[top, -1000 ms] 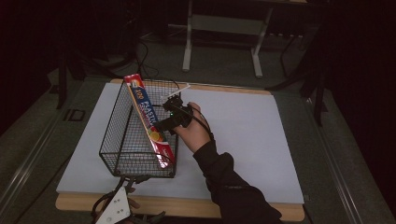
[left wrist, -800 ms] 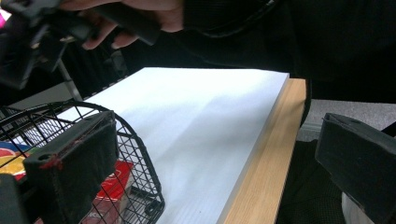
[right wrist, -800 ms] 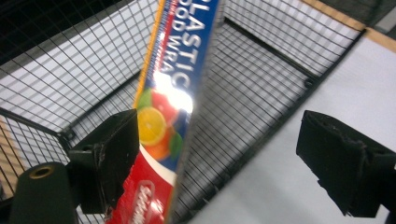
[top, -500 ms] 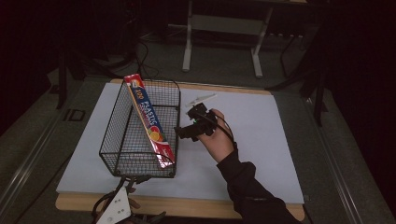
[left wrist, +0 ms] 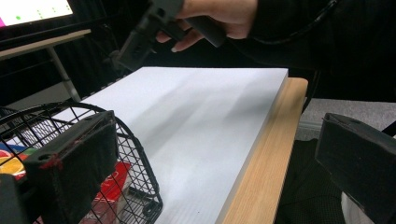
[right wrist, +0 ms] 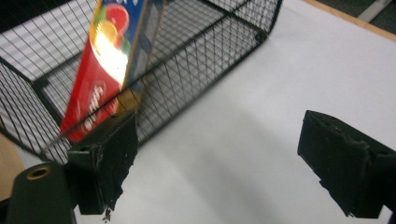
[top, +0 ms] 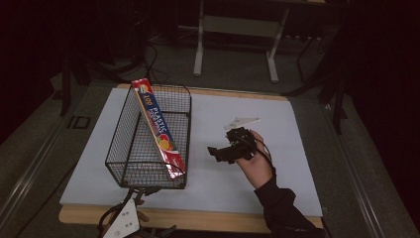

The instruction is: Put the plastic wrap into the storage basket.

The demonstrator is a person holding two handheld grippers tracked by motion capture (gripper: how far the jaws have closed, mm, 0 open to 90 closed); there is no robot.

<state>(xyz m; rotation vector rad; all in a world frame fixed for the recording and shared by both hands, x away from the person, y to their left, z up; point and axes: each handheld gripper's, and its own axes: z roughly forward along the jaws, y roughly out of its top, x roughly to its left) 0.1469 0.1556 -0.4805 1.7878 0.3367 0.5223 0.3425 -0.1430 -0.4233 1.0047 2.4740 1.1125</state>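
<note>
A black wire basket (top: 130, 133) stands on the left of the white mat (top: 277, 173). Inside it a long red and blue box of plastic wrap (top: 158, 128) leans on a slant, its far end poking over the rim. My right gripper (top: 216, 154), held in a hand, hovers to the right of the basket, open and holding nothing. In the right gripper view its jaws (right wrist: 226, 163) stand wide apart facing the basket (right wrist: 196, 51) and the box (right wrist: 105, 56). My left gripper (left wrist: 215, 172) is open and low at the basket's near corner (left wrist: 135, 154), by the table's front edge.
A small pale flat piece (top: 241, 121) lies on the mat beyond the right hand. The table's wooden edge (left wrist: 261, 172) runs along the mat's near side. Dark floor, a white table frame (top: 237, 29) and cables lie behind. The left gripper's grey plate (top: 124, 224) hangs over the front edge.
The right gripper has moved away from the box in the basket, going right and toward the near side over the open mat. The box and basket stay put.
</note>
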